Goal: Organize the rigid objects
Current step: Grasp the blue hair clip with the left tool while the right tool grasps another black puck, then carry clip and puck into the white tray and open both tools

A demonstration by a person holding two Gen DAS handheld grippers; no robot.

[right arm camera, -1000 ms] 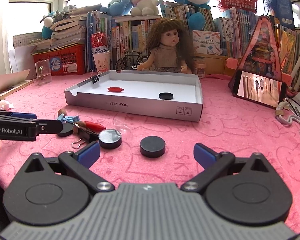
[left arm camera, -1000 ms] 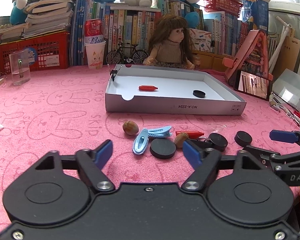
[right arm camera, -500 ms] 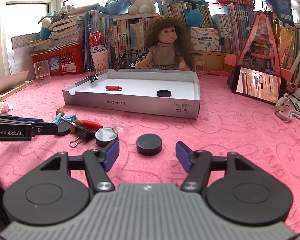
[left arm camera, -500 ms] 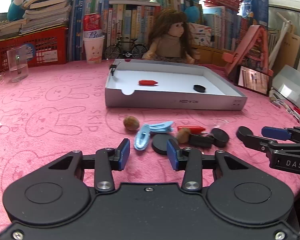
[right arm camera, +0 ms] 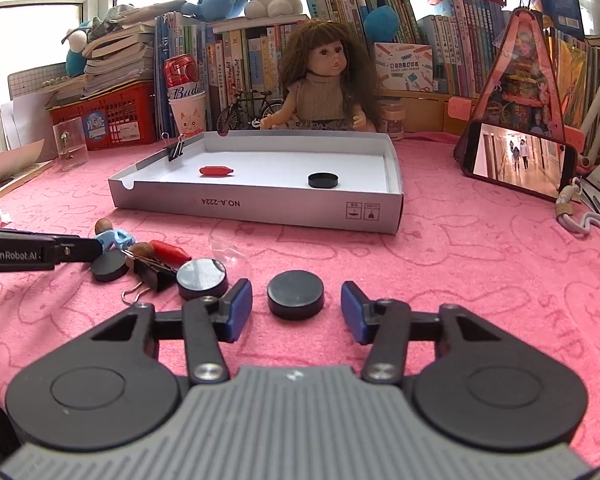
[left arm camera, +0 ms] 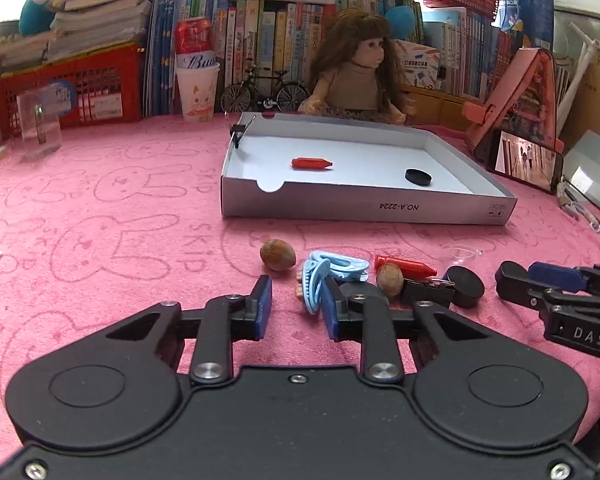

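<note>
Right gripper (right arm camera: pixel 296 314): jaws closing, medium gap, nothing pinched yet. A black puck (right arm camera: pixel 295 294) sits dead ahead of the gap on the pink cloth (right arm camera: pixel 460 280), centred between the pads, both pads still apart from it. Round, so no long axis to line up; a straight-on pinch should do. Open cloth to the puck's right; a second, shinier puck (right arm camera: pixel 202 278) just to its left, near the left pad — crowding risk on that side.

Left gripper (left arm camera: pixel 296 308): jaws closing, narrow gap. A blue clip (left arm camera: pixel 314 286) lies at the gap's far edge, against the right pad; long axis runs roughly away from the tool. Whether the pads touch it yet is hard to tell. It is in a tight cluster: another puck (left arm camera: pixel 354 290) just right of the clip, nuts (left arm camera: pixel 277 255), a red cap (left arm camera: pixel 404 266), a binder clip (left arm camera: pixel 428 292).

Beyond the puck, the white box (right arm camera: pixel 260 210) stands open-topped, front wall facing the grippers. It holds a red cap and a puck, well apart, with plenty of bare floor. Likely drop spot; the carry must clear the front wall.
</note>
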